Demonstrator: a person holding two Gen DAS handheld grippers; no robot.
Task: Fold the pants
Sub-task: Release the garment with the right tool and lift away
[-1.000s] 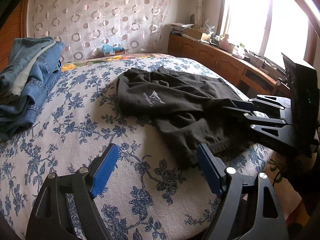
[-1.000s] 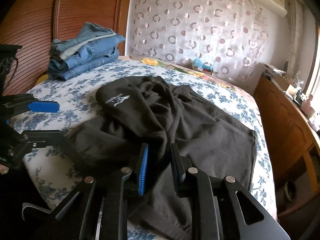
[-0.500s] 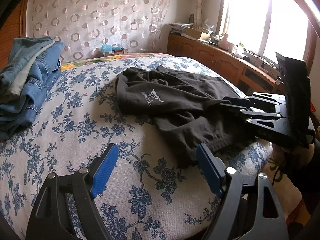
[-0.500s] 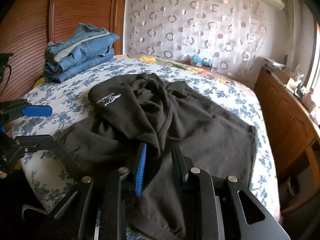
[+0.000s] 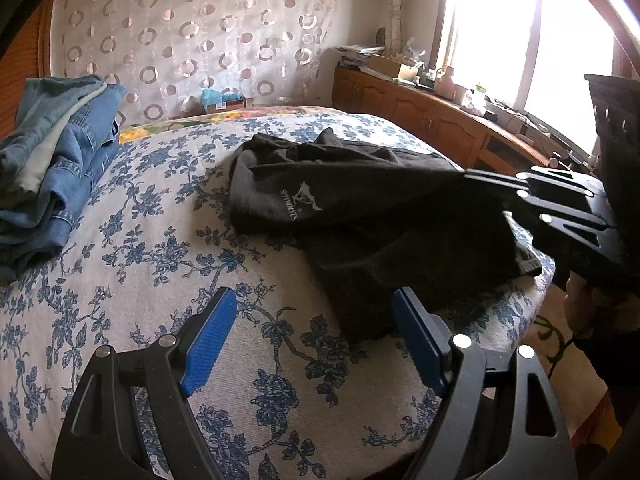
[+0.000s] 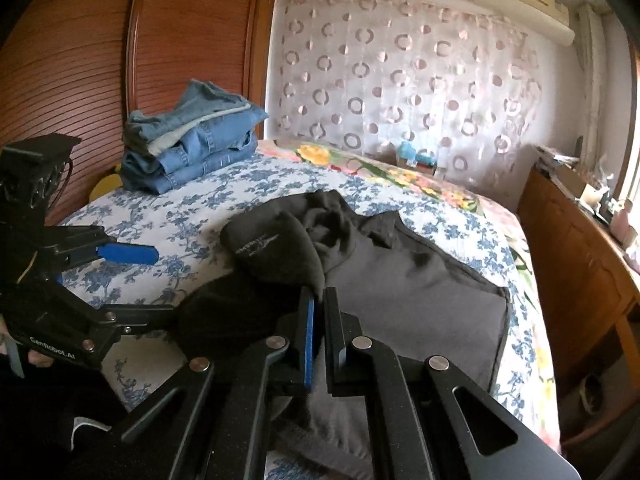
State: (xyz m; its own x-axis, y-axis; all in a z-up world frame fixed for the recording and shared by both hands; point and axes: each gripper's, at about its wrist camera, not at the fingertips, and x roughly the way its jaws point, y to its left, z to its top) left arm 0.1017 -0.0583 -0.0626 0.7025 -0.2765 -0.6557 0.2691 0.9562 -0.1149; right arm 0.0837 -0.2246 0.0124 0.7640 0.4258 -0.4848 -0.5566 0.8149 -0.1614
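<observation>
Black pants (image 5: 360,216) with a small white logo lie crumpled on the blue floral bed; they also show in the right wrist view (image 6: 400,292). My left gripper (image 5: 312,336) is open and empty, low over the bedspread just left of the pants' near edge. My right gripper (image 6: 320,300) is shut on a raised fold of the pants and lifts it off the bed; it also shows in the left wrist view (image 5: 480,178), with black cloth stretched up to its tips. The left gripper shows at the left of the right wrist view (image 6: 136,280).
A stack of folded blue jeans (image 5: 52,168) sits at the far left of the bed (image 5: 132,264), near a wooden wardrobe (image 6: 120,60). A wooden cabinet (image 5: 432,116) with clutter runs under the window on the right. The bed's near edge drops off by my right hand.
My right gripper has closed from a narrow gap onto the pants and lifted the fold, pulling the cloth up and toward itself. The left gripper has stayed open and hardly moved.
</observation>
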